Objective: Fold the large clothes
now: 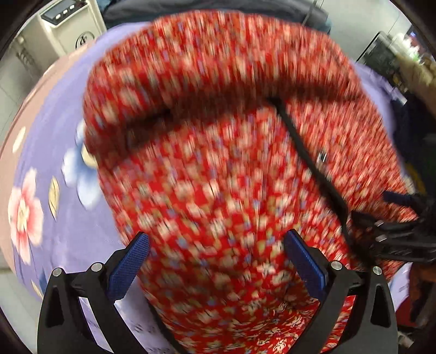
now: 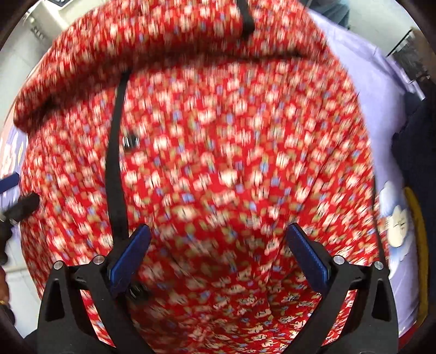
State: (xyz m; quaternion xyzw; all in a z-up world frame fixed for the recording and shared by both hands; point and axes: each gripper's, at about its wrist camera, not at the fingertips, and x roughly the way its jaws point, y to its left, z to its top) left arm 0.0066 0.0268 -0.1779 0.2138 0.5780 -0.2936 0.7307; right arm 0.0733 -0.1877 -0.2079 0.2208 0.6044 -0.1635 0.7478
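A large red garment with a small white and blue flower print lies on a lilac flowered sheet. Its far part is folded back into a thick roll. A black trim strip runs down it. My left gripper is open, its blue pads wide apart just above the near cloth. My right gripper is open too, over the same garment with the black strip to its left. Both views are motion-blurred. The right gripper shows at the left wrist view's right edge.
A beige appliance stands at the back left. Dark cloth and a yellow edge lie to the right of the garment. The lilac sheet shows beyond the garment's right side. The left gripper's tips show at the right wrist view's left edge.
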